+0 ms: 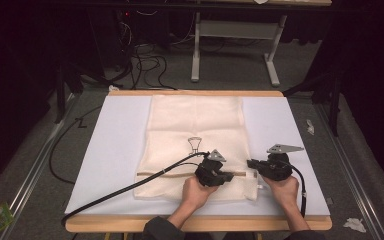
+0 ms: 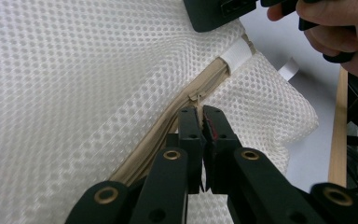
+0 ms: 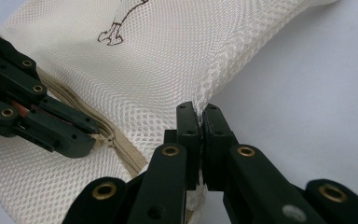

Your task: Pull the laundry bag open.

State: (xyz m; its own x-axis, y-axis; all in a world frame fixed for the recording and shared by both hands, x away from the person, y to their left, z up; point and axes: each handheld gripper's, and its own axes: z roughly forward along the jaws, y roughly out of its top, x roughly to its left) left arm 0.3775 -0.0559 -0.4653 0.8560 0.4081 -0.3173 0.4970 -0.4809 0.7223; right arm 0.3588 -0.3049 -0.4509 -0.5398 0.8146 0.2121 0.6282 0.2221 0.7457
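Observation:
A cream mesh laundry bag (image 1: 195,125) lies flat on the white tabletop (image 1: 115,150), with a beige zipper (image 2: 158,135) running across its near end. My left gripper (image 2: 200,112) is shut on the small zipper pull (image 2: 196,98) near the zipper's right end, where a white tab (image 2: 236,52) caps it. My right gripper (image 3: 199,109) is shut on the bag's side seam (image 3: 214,79), a little to the right of the left gripper (image 3: 88,130). In the high view the left gripper (image 1: 231,175) and right gripper (image 1: 250,163) sit close together at the bag's near right corner.
A brown hanger drawing (image 1: 194,144) marks the middle of the bag. The left gripper's black cable (image 1: 130,187) trails across the table to its front left corner. The table's wooden front edge (image 1: 130,225) is close to the hands. Bare white surface (image 1: 300,190) lies right of the bag.

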